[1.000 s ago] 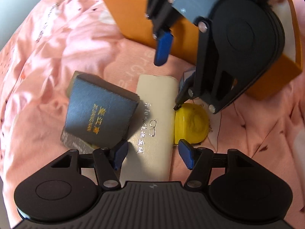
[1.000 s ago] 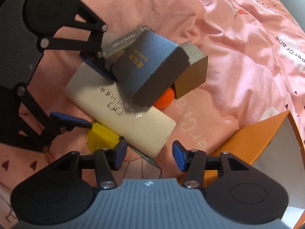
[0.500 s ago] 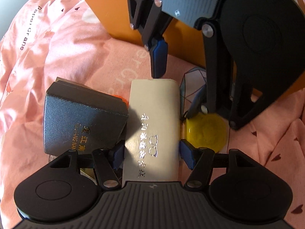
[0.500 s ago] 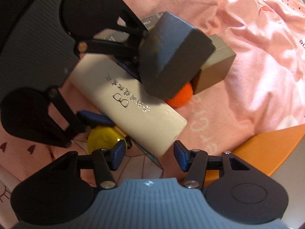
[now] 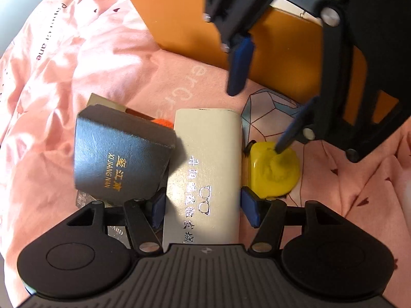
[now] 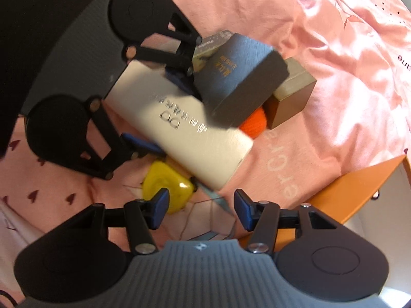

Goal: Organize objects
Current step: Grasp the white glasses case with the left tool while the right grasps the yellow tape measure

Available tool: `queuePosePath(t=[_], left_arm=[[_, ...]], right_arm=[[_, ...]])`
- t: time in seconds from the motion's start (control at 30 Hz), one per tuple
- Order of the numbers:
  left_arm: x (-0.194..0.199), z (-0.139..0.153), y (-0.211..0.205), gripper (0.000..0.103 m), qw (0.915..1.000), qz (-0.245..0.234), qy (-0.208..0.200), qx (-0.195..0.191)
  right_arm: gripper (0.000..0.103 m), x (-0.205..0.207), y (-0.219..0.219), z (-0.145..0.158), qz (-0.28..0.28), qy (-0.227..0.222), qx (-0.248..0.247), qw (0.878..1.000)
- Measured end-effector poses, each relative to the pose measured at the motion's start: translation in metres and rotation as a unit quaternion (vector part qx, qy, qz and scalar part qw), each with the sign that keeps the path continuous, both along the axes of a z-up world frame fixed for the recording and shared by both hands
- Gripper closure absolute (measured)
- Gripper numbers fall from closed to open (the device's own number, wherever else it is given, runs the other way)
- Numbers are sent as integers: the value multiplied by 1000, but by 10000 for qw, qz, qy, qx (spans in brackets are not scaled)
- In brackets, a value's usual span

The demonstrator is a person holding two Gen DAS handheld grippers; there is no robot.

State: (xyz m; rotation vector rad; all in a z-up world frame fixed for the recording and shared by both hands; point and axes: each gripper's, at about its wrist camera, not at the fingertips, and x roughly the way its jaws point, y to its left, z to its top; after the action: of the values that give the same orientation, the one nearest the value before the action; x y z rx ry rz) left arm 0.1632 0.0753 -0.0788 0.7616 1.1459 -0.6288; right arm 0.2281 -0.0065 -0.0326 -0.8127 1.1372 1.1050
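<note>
A long white glasses case lies on the pink bedsheet. My left gripper is closed around its near end, a blue pad on each side. A dark blue box with gold lettering leans against the case's left side. A yellow round object lies to the right of the case. An orange ball peeks out under the blue box. My right gripper is open and empty, hovering over the case's far end and the yellow object.
An orange storage box stands beyond the objects. A gold-brown box sits behind the blue box, with a grey card underneath. Rumpled pink bedding surrounds everything.
My left gripper moved forward and its pads closed against the glasses case. My right gripper lifted back a little, staying open over the yellow object.
</note>
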Motion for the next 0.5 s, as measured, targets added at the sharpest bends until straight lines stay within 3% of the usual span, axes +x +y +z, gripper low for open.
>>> queuePosePath(t=[0.17,0.37,0.5], left_arm=[[-2,10,7,34,9997,238,56,0],[11,25,20,34,9960,783,65,-428],[9,25,23,34,9956,779,0,-520]], right_arm=[[46,-7,4,-3,-422,227,-29,9988],[46,-15,8,-10,-1134,539,52,9921],[46,-16,13,-20,-1464,485,-52,9880]])
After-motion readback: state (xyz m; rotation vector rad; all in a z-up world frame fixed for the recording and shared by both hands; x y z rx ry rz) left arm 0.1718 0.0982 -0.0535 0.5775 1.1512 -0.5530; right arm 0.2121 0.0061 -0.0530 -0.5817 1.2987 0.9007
